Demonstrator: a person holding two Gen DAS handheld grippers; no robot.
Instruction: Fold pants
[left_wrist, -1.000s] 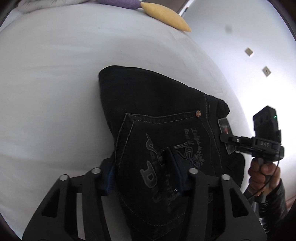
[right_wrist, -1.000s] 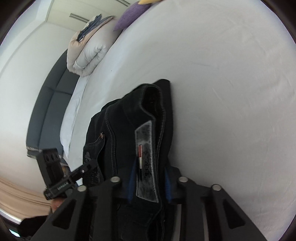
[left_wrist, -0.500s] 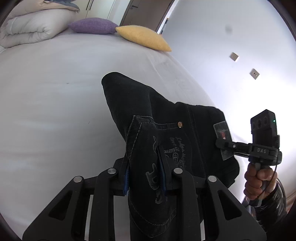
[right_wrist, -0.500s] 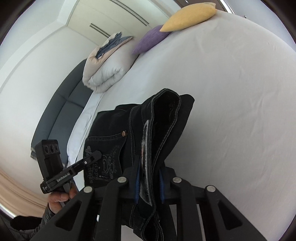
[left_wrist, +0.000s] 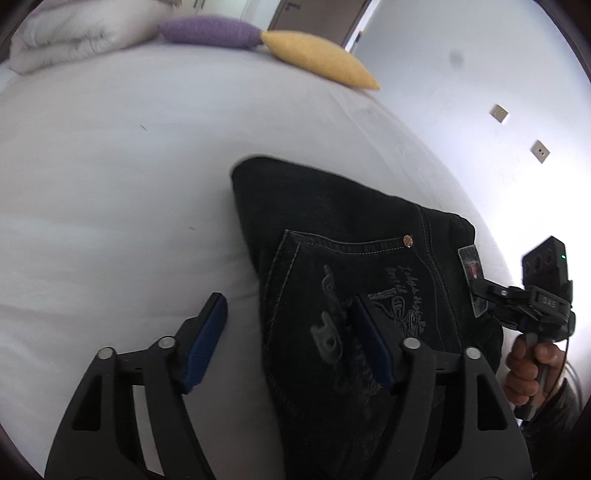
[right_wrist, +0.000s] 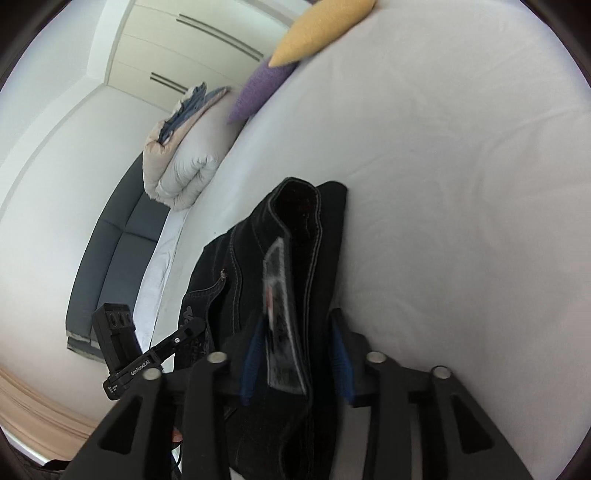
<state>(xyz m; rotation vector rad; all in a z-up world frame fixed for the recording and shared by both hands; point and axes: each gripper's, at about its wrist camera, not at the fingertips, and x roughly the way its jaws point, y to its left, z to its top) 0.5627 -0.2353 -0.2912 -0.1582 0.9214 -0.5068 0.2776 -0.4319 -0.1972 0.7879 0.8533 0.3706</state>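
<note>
Left gripper (left_wrist: 288, 332) at the bed's (left_wrist: 110, 184) near edge, fingers (left_wrist: 207, 332) spread wide: left pad over bare sheet, right pad on the pocket, nothing pinched. One pair of black pants (left_wrist: 351, 258), folded into a compact stack, lies on the near right part of the bed, close to the right edge. Back pocket with pale stitching faces up; waistband label (left_wrist: 471, 266) at the stack's right side. Right gripper (left_wrist: 491, 291) sits at that label, hand (left_wrist: 528, 369) on its handle.

Open room: wide bare sheet left of the stack and beyond it up to the far edge. Little room between stack and right edge.

Far edge, left to right: one white duvet (left_wrist: 74, 37) rolled up, one purple pillow (left_wrist: 210, 31), one yellow pillow (left_wrist: 317, 59). Two wall plates (left_wrist: 498, 112) on the wall right of the bed.

Right wrist view: right gripper (right_wrist: 295, 347) fingers (right_wrist: 251, 350) parted on either side of the waistband and label, not clearly pressing it. Pants (right_wrist: 295, 240) hump up in front; bare bed (right_wrist: 461, 184) to the right. Left gripper (right_wrist: 192, 328) at the stack's left. One dark sofa (right_wrist: 114, 251) beyond the bed's left edge.
</note>
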